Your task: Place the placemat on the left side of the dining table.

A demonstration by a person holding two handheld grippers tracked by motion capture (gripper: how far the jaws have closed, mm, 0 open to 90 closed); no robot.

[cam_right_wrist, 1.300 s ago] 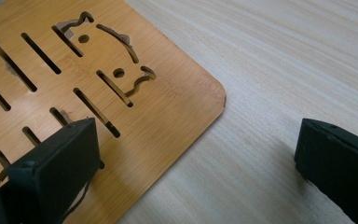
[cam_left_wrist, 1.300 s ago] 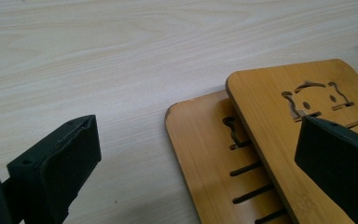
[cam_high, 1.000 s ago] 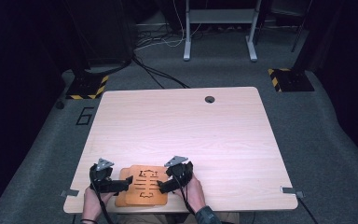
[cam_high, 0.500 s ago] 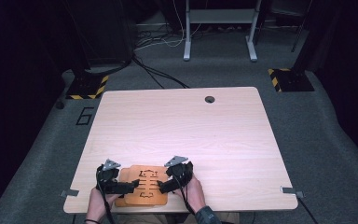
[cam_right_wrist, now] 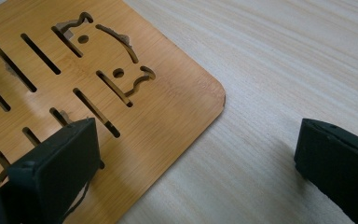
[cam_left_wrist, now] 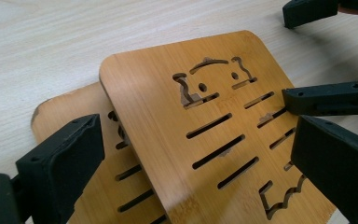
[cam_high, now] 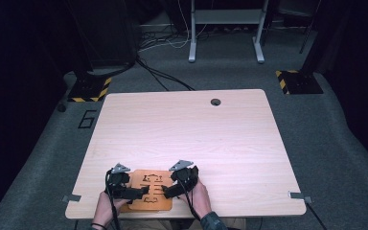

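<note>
Two thin bamboo boards lay stacked at the near edge of the table [cam_high: 182, 124], between the person's hands. The top board [cam_left_wrist: 205, 135], cut through with slots and a cat-like face, sat skewed over the lower board [cam_left_wrist: 60, 116], which peeked out at one side. In the left gripper view the top board looked tilted up off the lower one, though how far I could not tell. The left gripper [cam_high: 135, 190] stood spread, jaws straddling the boards, pinching nothing. The right gripper [cam_high: 168, 189] was also spread, one jaw over the top board's edge, the other over bare table beside the rounded corner. Judged: boards light, stiff and flat, the finish smooth and likely slippery under hard pads; the strips between slots looked thin and could snap if levered. Best hold seemed an outer edge or corner, where one jaw could get under, and not the slotted middle. The table was pale wood laminate, smooth, with a cable hole [cam_high: 215, 102] near the far edge. Beyond lay grey carpet, a "6" marked on it at left, hazard-striped bases [cam_high: 88, 89], loose cables, a metal stand [cam_high: 225, 28], then dark.
</note>
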